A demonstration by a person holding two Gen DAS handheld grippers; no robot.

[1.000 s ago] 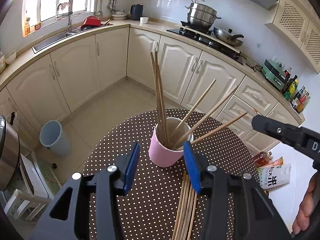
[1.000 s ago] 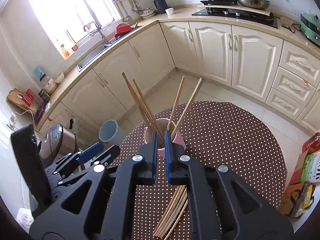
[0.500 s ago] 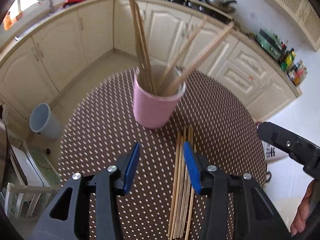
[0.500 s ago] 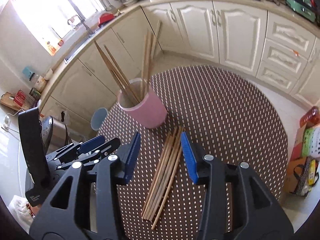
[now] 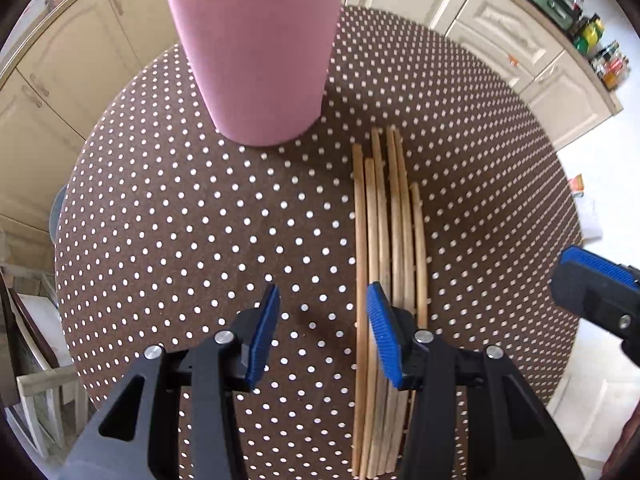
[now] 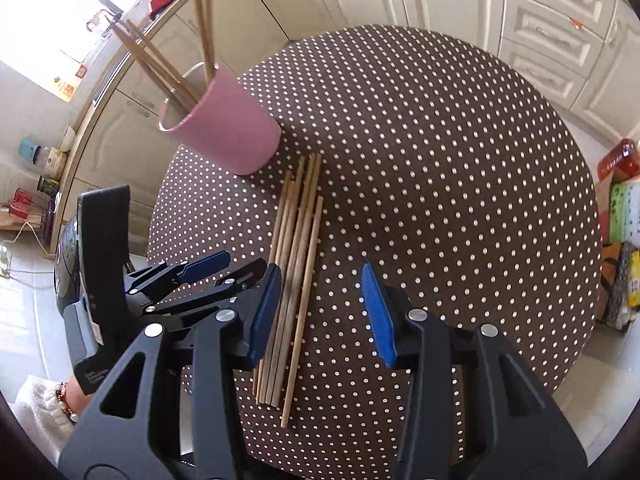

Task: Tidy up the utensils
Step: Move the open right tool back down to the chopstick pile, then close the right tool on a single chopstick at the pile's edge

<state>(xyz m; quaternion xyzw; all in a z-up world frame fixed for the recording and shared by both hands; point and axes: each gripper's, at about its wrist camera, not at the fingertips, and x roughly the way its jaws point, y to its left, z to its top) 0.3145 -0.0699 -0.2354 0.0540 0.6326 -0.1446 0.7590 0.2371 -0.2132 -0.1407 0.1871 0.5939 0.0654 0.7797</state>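
A pink cup (image 5: 256, 60) with several chopsticks (image 6: 160, 60) standing in it sits on the round brown dotted table (image 5: 180, 220). Right of the cup, a bundle of several loose wooden chopsticks (image 5: 386, 232) lies flat. My left gripper (image 5: 324, 332) is open and points down just above the table; its right pad (image 5: 384, 336) sits over the bundle's left edge. My right gripper (image 6: 322, 314) is open above the near end of the loose chopsticks (image 6: 296, 260), which show in the gap beside its left pad (image 6: 266, 312). Nothing is held.
Cream kitchen cabinets (image 6: 552, 20) ring the table. A rice cooker (image 6: 66, 256) stands left of the table, behind the left gripper's body (image 6: 200, 276). Bags and a bottle (image 6: 618, 160) sit on the floor at right. The right gripper's tip (image 5: 596, 280) shows right of the bundle.
Both grippers have sunk toward the table and tipped downward, so the cup has slid to the top of both views. The right gripper went from shut to open.
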